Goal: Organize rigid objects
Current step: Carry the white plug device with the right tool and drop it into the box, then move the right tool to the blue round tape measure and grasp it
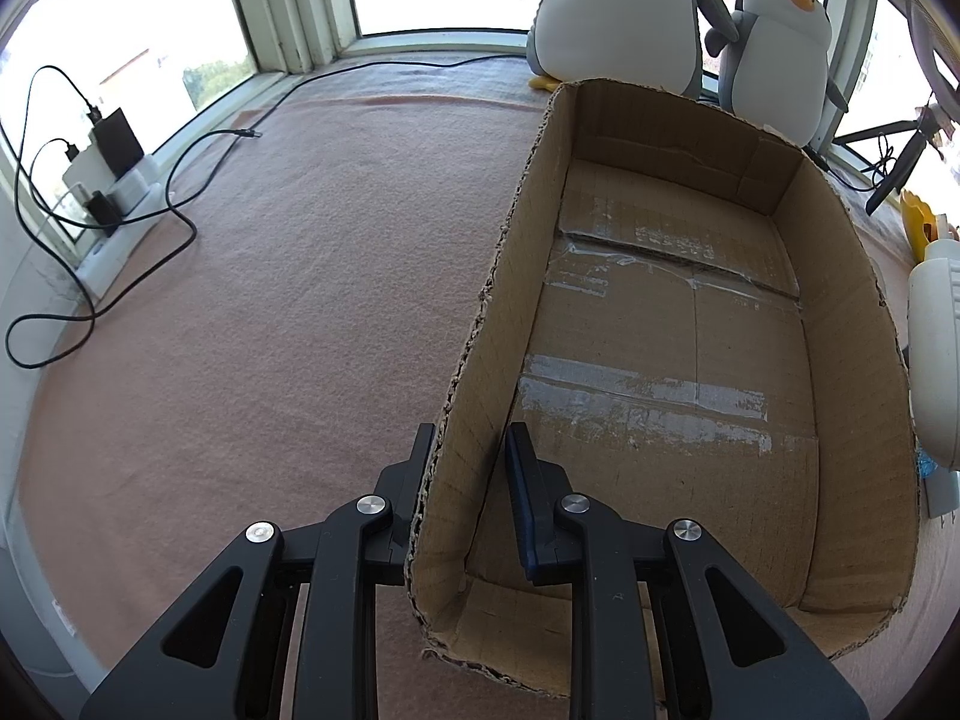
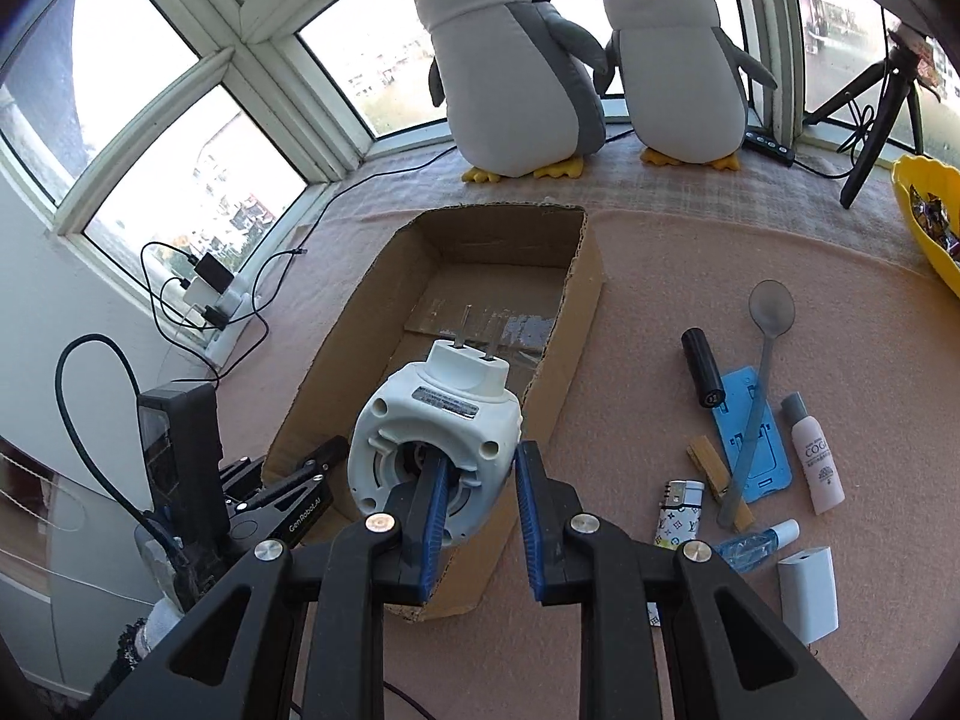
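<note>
An open cardboard box [image 1: 672, 324] lies on the pink cloth. My left gripper [image 1: 472, 438] is shut on the box's left wall, one finger outside and one inside. The right wrist view shows the box [image 2: 588, 276] from its near end, with my left gripper [image 2: 285, 462] at its left corner. My right gripper [image 2: 485, 456] is shut on a white round plug device [image 2: 432, 420] with two metal prongs, held over the box's near end. Its left finger sits in the device's hollow and its right finger outside the rim. The device [image 1: 933, 360] shows at the left wrist view's right edge.
Right of the box lie a black cylinder [image 2: 703, 367], a grey spoon [image 2: 762, 360], a blue holder [image 2: 753, 420], a small white bottle [image 2: 817, 462], a clothespin [image 2: 711, 462], a lighter [image 2: 678, 516], a spray bottle [image 2: 759, 543] and a white block [image 2: 807, 594]. Two plush penguins [image 2: 516, 72] stand behind; a yellow bowl [image 2: 912, 204] far right; a power strip [image 2: 219, 312] left.
</note>
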`<state>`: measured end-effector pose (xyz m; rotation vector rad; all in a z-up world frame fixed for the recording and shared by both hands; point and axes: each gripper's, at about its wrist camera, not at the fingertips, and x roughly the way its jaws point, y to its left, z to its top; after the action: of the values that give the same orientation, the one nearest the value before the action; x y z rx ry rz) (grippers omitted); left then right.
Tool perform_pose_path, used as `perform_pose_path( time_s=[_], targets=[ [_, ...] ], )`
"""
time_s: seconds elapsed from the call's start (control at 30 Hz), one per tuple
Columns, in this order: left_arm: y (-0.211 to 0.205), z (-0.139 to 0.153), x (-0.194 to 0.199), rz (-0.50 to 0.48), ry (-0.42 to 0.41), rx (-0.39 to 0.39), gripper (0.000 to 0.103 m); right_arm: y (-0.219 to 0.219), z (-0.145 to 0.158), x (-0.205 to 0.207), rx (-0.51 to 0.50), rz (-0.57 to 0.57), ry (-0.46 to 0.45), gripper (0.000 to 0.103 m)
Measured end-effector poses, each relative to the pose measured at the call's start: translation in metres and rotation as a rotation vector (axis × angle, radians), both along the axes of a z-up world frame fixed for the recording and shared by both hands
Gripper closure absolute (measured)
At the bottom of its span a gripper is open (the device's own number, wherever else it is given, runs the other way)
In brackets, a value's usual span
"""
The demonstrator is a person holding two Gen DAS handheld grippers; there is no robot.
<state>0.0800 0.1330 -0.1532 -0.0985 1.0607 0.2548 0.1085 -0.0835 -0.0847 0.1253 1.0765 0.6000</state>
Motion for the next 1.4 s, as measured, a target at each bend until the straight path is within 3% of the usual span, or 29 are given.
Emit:
perform_pose_path(
  time_s=[0.3, 0.43, 0.73, 1.17, 1.4],
  targets=[
    [0.0, 0.0, 0.0, 0.0, -0.001, -0.001, 0.082, 0.026, -0.012, -0.002, -0.047, 0.071, 0.004, 0.081],
    [0.0, 0.0, -0.001, 0.0, -0.003, -0.003, 0.083, 0.026, -0.007, -0.005, -0.036, 0.069, -0.022, 0.06],
    [0.0, 0.0, -0.001, -0.002, -0.005, -0.001, 0.083, -0.005, -0.005, -0.01, -0.002, 0.006, -0.005, 0.06],
    [-0.002, -0.001, -0.002, -0.005, -0.005, 0.01, 0.083, -0.127, 0.011, -0.017, -0.01, -0.26, -0.069, 0.06],
    [-0.002, -0.001, -0.002, -0.004, -0.002, 0.012, 0.083, -0.221, 0.002, -0.008, -0.099, -0.472, -0.09, 0.058]
  ],
)
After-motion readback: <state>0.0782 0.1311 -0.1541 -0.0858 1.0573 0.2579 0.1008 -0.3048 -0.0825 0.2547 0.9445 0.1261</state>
